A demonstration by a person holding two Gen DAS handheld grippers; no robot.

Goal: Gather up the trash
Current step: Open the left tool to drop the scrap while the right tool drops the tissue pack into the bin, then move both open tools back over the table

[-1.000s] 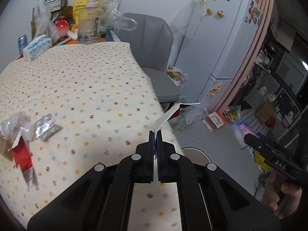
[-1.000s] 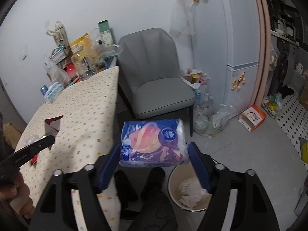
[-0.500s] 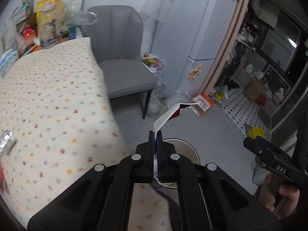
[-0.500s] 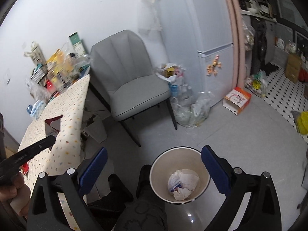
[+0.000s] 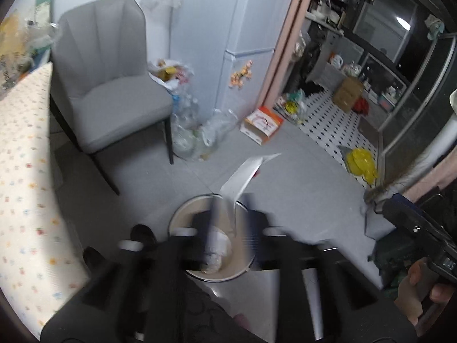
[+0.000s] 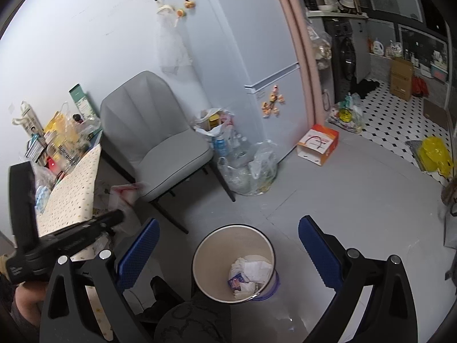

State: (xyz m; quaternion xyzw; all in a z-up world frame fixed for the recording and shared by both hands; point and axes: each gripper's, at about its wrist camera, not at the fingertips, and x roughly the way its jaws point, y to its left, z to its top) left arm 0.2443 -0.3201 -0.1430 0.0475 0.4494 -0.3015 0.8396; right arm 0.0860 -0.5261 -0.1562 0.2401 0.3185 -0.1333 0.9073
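Note:
A round beige trash bin (image 6: 232,260) stands on the grey floor, with crumpled white paper and a blue tissue pack (image 6: 237,280) inside. My right gripper (image 6: 228,245) is wide open and empty just above it. My left gripper (image 5: 231,220) is blurred by motion over the bin (image 5: 182,220), its jaws apart. A white wrapper strip (image 5: 242,177) stands between and above its fingertips; I cannot tell whether a finger still touches it. The left gripper also shows in the right wrist view (image 6: 85,228), with the wrapper (image 6: 125,191) at its tip.
A grey chair (image 6: 160,143) stands behind the bin beside the dotted table (image 5: 22,171). Clear bags of bottles (image 6: 245,168), an orange box (image 6: 317,144) and a white fridge (image 6: 257,57) lie beyond. A yellow bag (image 5: 360,163) lies right.
My left gripper swung from the table to over the bin and its jaws parted around the wrapper. My right gripper dropped the tissue pack into the bin and stays open.

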